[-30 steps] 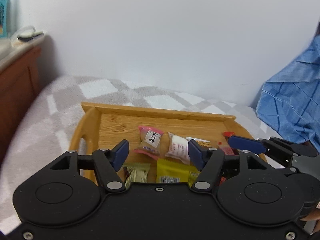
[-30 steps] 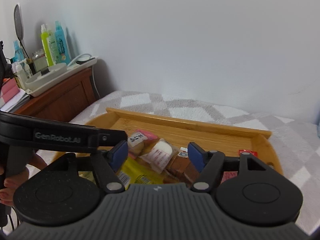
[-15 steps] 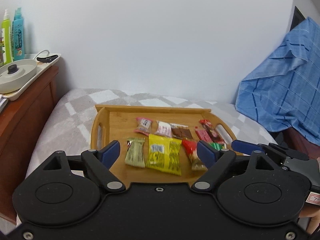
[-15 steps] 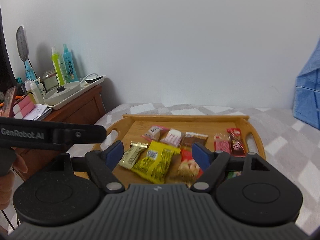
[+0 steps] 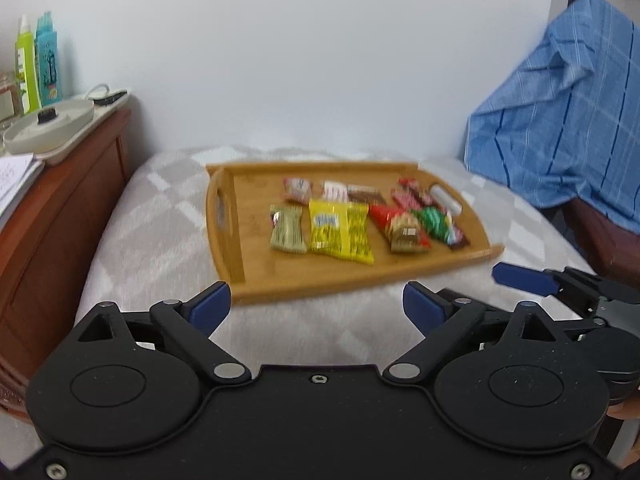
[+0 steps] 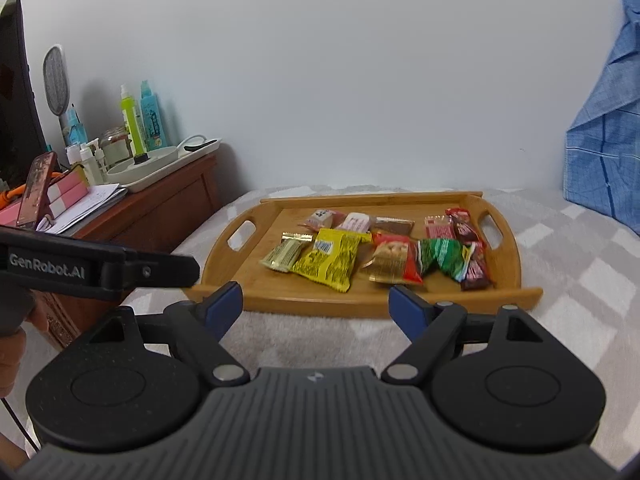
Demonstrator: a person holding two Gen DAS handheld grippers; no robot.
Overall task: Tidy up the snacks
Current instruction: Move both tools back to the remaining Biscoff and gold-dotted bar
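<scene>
A wooden tray (image 5: 240,236) (image 6: 248,280) lies on a grey checked blanket. In it, several snack packs lie in two rows: a yellow pack (image 5: 340,230) (image 6: 330,258), a gold-green pack (image 5: 286,229) (image 6: 282,254), a red-gold pack (image 5: 400,228) (image 6: 394,262), a green pack (image 5: 434,220) (image 6: 442,256), and small pink, brown and red packs behind. My left gripper (image 5: 316,306) and my right gripper (image 6: 316,306) are both open and empty, held back from the tray's near edge.
A wooden cabinet (image 5: 60,208) (image 6: 160,208) with bottles, a white tray and papers stands at the left. A blue checked cloth (image 5: 560,120) (image 6: 604,144) hangs at the right. The other gripper shows at each view's edge, the right one (image 5: 520,278) and the left one (image 6: 100,268).
Both grippers have pulled back and up from over the tray. The whole tray with its snacks now shows in front of them. Both stay open.
</scene>
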